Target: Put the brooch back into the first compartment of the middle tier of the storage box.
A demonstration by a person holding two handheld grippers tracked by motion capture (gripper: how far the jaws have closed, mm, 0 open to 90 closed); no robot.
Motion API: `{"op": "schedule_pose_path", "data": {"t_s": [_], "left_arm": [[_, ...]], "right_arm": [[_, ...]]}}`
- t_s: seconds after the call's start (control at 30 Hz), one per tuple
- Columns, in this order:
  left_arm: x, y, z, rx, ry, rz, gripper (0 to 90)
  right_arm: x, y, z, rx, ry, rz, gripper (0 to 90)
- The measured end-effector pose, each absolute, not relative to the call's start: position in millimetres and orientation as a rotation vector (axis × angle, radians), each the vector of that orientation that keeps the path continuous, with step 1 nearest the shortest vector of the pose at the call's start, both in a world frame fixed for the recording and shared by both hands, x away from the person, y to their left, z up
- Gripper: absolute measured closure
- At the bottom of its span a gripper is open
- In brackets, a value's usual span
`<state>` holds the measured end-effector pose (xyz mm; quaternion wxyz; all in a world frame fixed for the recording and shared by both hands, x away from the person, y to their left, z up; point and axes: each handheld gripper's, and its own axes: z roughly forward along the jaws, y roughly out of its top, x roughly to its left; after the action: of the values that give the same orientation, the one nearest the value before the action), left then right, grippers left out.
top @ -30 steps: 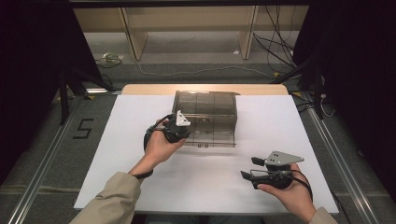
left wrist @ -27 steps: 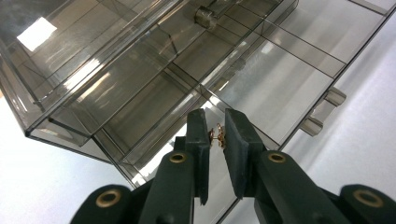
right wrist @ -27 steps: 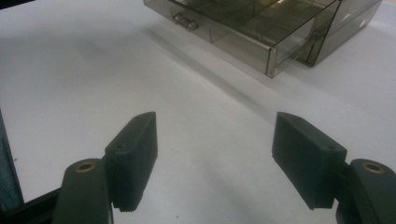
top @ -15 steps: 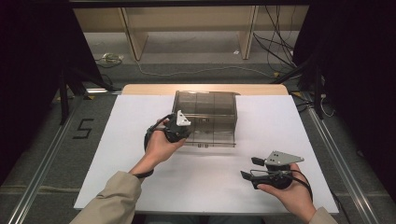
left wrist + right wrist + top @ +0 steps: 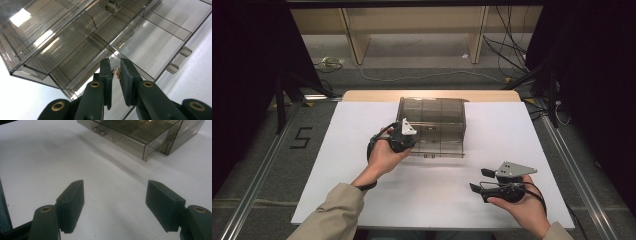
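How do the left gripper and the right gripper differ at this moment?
The left gripper is nearly closed on a small copper-coloured piece; the right gripper is wide open and empty. The left is over the smoky plastic box; the right is apart, over white table. Both have black jaws.

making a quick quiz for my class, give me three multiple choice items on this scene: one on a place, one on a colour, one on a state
1. Where is the right tool?
A. on top of the box
B. over the white sheet, near its front right, apart from the box
C. inside a drawer

2. What colour is the drawer box?
A. smoky see-through grey
B. red
C. solid white

3. How do the left tool's jaws stand?
A. wide open, empty
B. nearly closed on a small copper-coloured piece
C. clamped on a cable

Answers: 1 B, the high view shows it there; 2 A, its dividers show through; 3 B, the piece sits between the pads.
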<state>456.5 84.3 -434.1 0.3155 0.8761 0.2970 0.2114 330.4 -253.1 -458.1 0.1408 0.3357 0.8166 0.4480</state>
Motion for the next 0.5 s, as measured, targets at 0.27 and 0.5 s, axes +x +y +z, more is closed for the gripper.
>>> {"op": "schedule_pose_path", "data": {"t_s": [0.27,0.5], "left_arm": [[457.0,82.6,-435.2,2.317,0.778,0.557,80.3],[458.4,81.3,-436.8,2.319,0.780,0.555,80.3]], "right_arm": [[330.5,-253.1,-458.4,0.970,2.357,1.295,32.1],[330.6,-253.0,-458.6,0.972,2.356,1.297,32.1]]}}
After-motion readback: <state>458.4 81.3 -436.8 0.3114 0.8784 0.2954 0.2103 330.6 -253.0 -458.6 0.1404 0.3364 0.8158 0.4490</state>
